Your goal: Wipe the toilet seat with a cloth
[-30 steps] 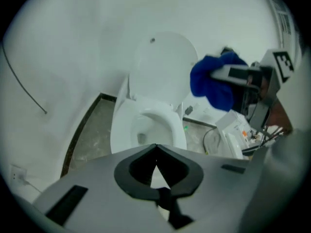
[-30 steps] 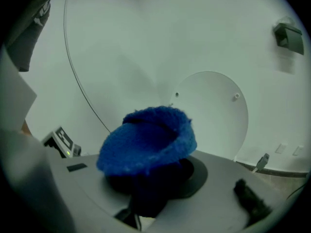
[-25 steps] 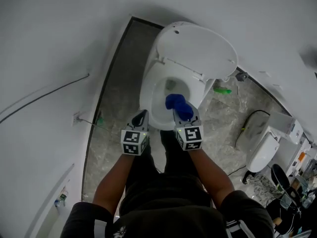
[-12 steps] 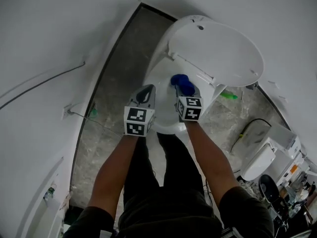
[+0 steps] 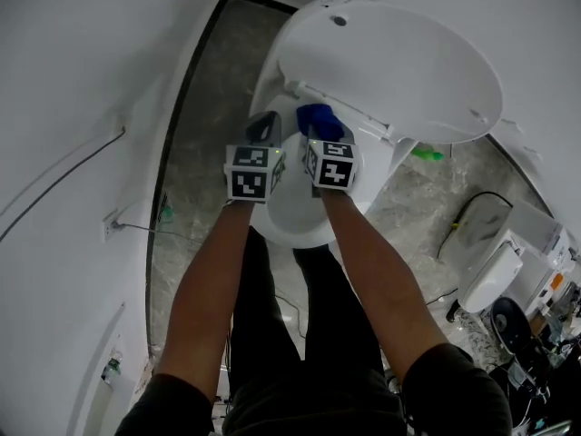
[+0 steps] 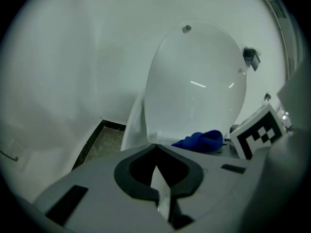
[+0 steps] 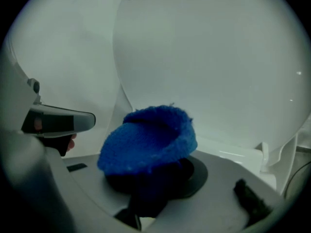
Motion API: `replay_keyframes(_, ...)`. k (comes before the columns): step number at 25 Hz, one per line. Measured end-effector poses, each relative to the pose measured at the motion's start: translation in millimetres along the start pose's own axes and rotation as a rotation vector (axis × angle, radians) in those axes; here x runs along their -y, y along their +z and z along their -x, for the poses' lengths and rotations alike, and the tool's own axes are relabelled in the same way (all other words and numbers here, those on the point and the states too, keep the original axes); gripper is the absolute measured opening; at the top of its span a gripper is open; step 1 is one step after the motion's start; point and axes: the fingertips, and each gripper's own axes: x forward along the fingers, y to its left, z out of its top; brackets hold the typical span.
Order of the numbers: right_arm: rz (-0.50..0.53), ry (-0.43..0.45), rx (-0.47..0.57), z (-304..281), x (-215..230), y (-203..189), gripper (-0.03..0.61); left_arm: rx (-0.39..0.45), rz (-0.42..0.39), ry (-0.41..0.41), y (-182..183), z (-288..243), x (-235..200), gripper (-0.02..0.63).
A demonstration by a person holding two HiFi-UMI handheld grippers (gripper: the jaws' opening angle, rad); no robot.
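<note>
The right gripper (image 5: pixel 318 136) is clamped on a blue cloth (image 5: pixel 319 119). In the right gripper view the wad fills the space between the jaws and spills out ahead of them. Gripping it by the back end leaves a thick, soft lobe free in front, and I judge that this is so the fabric and not the hard jaw tips would meet the porcelain.

The cloth sits at the foot of the raised lid (image 5: pixel 399 71), just in front of the hinge line, over the rear part of the toilet seat (image 5: pixel 292 230). Whether it already touches the seat I cannot tell, since the wad hides its own underside. Starting at the foot of the lid makes sense for a wipe that would run around the ring towards its front edge, away from the lid.

The left gripper (image 6: pixel 156 148) has its jaws fully together with nothing between them. It hangs to the left of the cloth, about as close to the lid — near enough to help, though it looks spare for now. The lid stands upright, which leaves the whole ring exposed.

The cloth is bunched, so it has no crisp long axis. Its free lobe points at the base of the lid, forward and downward along the line of the jaws, while the cupped flap on top spreads more side to side — parallel to the hinge.
</note>
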Motion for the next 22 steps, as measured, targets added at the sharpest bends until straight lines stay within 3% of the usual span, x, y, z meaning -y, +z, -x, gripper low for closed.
replay_keyframes(8, -0.062, -0.043, -0.007, -1, 8, 3, 0.097, -0.07, -0.131, -0.043, -11, -37, 26, 0.009)
replay_keyframes(13, -0.08, -0.104, 0.009, 13, 43, -3, 0.097, -0.139, -0.163, -0.081, -27, -52, 44, 0.009)
replay_keyframes(22, -0.168, -0.177, 0.033, 49, 108, -33, 0.097, -0.154, -0.192, -0.127, -30, -69, 93, 0.009)
